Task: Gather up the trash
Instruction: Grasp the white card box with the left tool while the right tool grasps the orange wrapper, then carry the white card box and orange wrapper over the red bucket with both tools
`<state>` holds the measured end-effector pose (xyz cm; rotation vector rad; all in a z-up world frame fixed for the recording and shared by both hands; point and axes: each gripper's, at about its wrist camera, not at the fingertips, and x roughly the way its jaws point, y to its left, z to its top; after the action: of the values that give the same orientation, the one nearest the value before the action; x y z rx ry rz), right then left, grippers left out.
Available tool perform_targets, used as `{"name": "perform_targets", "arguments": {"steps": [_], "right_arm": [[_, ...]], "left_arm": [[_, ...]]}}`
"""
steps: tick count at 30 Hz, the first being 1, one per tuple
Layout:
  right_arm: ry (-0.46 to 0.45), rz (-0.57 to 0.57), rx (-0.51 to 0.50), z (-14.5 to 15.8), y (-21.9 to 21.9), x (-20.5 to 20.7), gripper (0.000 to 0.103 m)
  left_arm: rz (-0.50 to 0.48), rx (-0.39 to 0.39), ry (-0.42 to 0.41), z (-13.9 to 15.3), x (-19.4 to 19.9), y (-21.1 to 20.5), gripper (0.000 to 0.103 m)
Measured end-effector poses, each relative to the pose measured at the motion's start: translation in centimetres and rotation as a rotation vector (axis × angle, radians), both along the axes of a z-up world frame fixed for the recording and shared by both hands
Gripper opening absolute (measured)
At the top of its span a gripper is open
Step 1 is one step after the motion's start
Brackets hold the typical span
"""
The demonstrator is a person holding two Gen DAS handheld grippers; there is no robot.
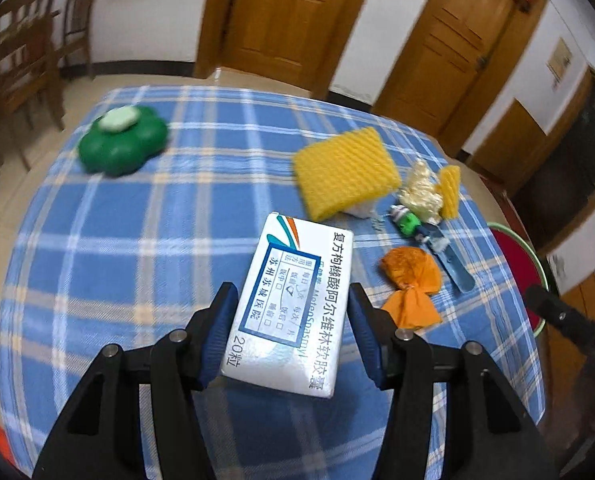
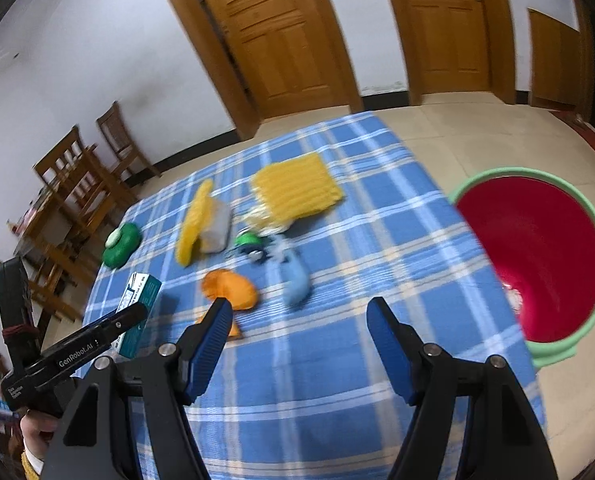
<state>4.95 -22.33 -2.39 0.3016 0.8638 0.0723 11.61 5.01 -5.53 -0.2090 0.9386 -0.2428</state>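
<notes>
Medicine box [image 1: 293, 304] clamped in L hand-held gripper [image 1: 291, 320], long axis fwd along fingers, lifted off desk [image 1: 137, 240]; R hand-held gripper [image 2: 299, 344] spread wide, nothing held.

The left gripper [image 1: 289, 312] holds a white medicine box [image 1: 289, 304] between its blue pads [image 1: 217, 332]. At two o'clock from the box lies a yellow sponge [image 1: 345, 172], at ten o'clock a green soap dish [image 1: 121, 148].

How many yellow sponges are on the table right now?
2. A large yellow waffle-textured sponge lies flat mid-table; a smaller yellow sponge stands on edge to its right, beside crumpled wrappers. None seems hidden.
</notes>
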Motion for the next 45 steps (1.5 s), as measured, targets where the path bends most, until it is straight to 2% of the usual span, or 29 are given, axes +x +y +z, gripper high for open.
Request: {"name": "perform_targets", "arguments": {"steps": [9,19,28,33,38,45], "right_arm": [[0.036,0.111,0.003,-1.7,4.4,1.8,0.072],[0.073,0.171,-0.035,-3.7,7.6,3.6,0.072],[0.099,0.188,-0.049,-5.3,8.1,3.7,0.04],[0.103,0.194,-0.033,-5.6,7.6,3.6,0.013],[0.089,0.214,-0.008,-5.2,7.1,2.7,0.009],[0.021,0.217,0.024,-2.7,5.7,0.3,0.009]], "left_arm": [[0.112,0.01,0.024,-0.2,-1.3,2.7,0.056],[0.142,-0.017,0.022,-0.2,-2.2,3.5,0.056],[0.137,-0.031,0.018,-0.1,-2.4,3.2,0.056],[0.128,-0.03,0.013,0.1,-2.6,2.8,0.056],[0.117,-0.029,0.003,0.6,-2.9,2.2,0.056],[0.093,-0.038,-0.01,1.4,-3.2,1.0,0.056]]}}
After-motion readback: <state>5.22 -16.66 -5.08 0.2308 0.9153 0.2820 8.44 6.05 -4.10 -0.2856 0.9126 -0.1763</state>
